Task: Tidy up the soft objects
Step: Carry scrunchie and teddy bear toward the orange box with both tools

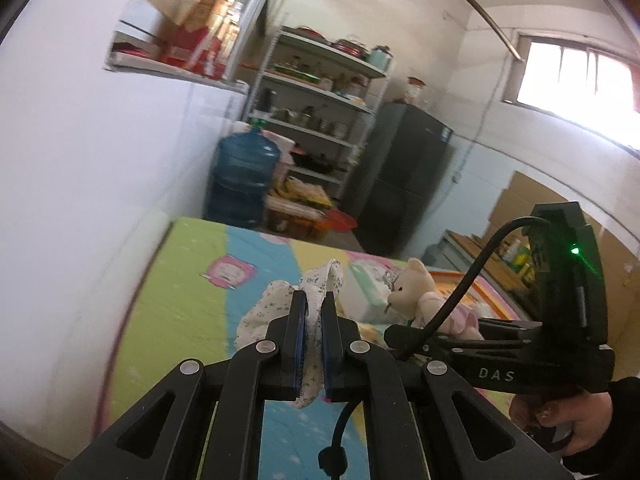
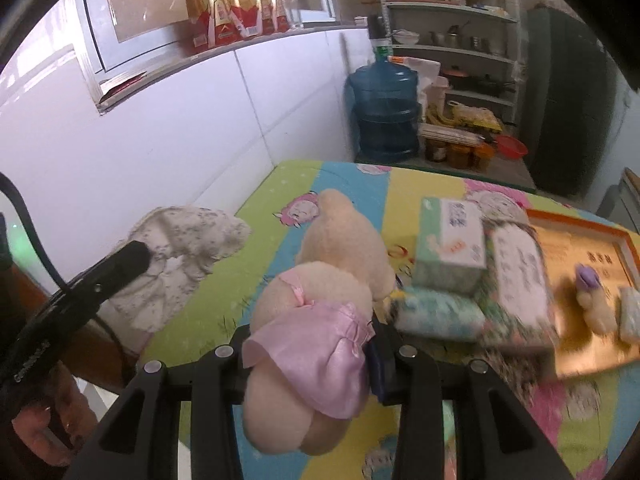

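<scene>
My left gripper [image 1: 314,308] is shut on a white floral cloth [image 1: 264,312] and holds it up over the colourful mat [image 1: 180,300]. The cloth also shows in the right wrist view [image 2: 180,248], hanging from the left gripper at the left. My right gripper [image 2: 316,364] is shut on a beige plush bear in a pink skirt [image 2: 320,304], gripped around its lower body; the bear hides the fingers. The bear also shows in the left wrist view [image 1: 424,292], with the right gripper's body in front of it.
Tissue packs [image 2: 452,240] lie in a pile on the mat. An orange tray [image 2: 588,248] at the right holds a small plush toy [image 2: 596,300]. A white tiled wall runs along the left. Blue water jugs [image 2: 384,108], shelves and a dark fridge [image 1: 408,176] stand beyond.
</scene>
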`<state>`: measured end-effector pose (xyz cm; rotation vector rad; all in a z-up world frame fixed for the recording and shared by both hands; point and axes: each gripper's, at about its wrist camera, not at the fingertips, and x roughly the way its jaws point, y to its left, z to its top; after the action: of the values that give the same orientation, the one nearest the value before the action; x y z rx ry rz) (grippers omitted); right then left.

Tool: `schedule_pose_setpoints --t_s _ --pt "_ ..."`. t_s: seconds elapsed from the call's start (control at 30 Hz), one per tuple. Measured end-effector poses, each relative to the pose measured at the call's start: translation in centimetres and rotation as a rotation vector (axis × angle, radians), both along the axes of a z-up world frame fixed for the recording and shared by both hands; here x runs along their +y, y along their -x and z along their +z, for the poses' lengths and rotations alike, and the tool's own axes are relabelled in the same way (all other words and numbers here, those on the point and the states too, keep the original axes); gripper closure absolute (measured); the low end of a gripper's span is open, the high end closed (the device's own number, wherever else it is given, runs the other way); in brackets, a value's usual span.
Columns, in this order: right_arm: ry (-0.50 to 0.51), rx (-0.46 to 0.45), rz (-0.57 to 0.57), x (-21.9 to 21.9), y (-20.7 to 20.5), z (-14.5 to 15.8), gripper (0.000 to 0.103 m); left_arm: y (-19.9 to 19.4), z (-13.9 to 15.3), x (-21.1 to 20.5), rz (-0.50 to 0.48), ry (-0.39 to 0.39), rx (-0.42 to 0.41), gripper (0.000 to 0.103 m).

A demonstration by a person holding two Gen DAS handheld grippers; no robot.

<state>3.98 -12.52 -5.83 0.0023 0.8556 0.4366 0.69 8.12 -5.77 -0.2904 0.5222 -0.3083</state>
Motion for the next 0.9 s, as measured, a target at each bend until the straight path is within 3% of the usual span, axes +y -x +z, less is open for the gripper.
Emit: schedule_pose_setpoints --t_s 0.23,0.9 --pt "0.016 -0.013 -0.079 -3.1 3.8 0.5 0.062 0.5 0.2 -2.7 -0.086 0.013 0.011 0.097" --pt "-0.003 -0.017 -0.398 -15.0 8.5 1.2 0.062 -0.8 1.7 -13.9 -0.429 0.008 0.011 0.097"
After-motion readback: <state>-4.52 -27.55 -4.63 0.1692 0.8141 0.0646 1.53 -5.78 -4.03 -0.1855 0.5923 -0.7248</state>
